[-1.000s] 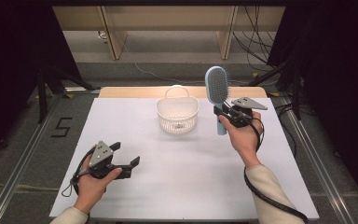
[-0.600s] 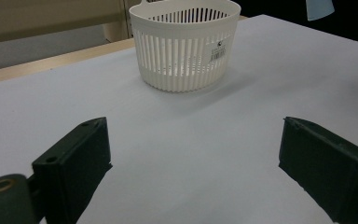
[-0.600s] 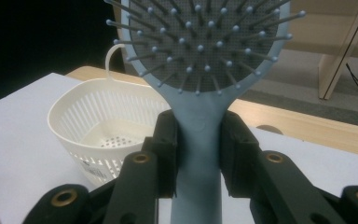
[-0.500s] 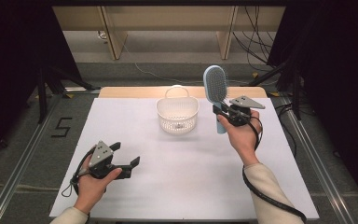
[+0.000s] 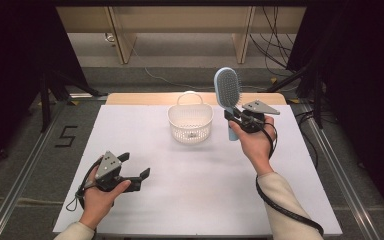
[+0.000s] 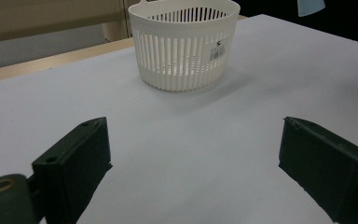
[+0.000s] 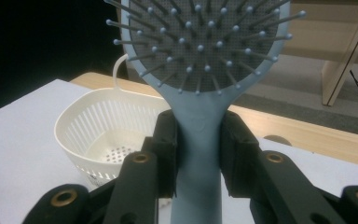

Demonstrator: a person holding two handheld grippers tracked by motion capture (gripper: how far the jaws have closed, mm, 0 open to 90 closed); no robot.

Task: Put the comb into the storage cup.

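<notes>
A light blue hairbrush [image 5: 227, 95] stands upright above the table, bristle head up, just right of a white slotted basket [image 5: 190, 122]. My right gripper [image 5: 238, 120] is shut on its handle; in the right gripper view both black pads clamp the neck of the hairbrush [image 7: 199, 70], with the basket [image 7: 103, 128] down to the left. My left gripper [image 5: 136, 172] rests low at the front left of the white table [image 5: 190, 180], open with nothing between its fingers. In the left gripper view the basket [image 6: 184, 44] stands ahead, empty.
Wooden bench legs [image 5: 122, 35] and dark cables [image 5: 277, 45] lie beyond the table's far edge. A metal rail [image 5: 332, 165] runs along the right side. A floor marking "5" [image 5: 66, 136] sits left of the table.
The right hand has carried the hairbrush slightly left, toward the basket. The left hand has stayed where it was.
</notes>
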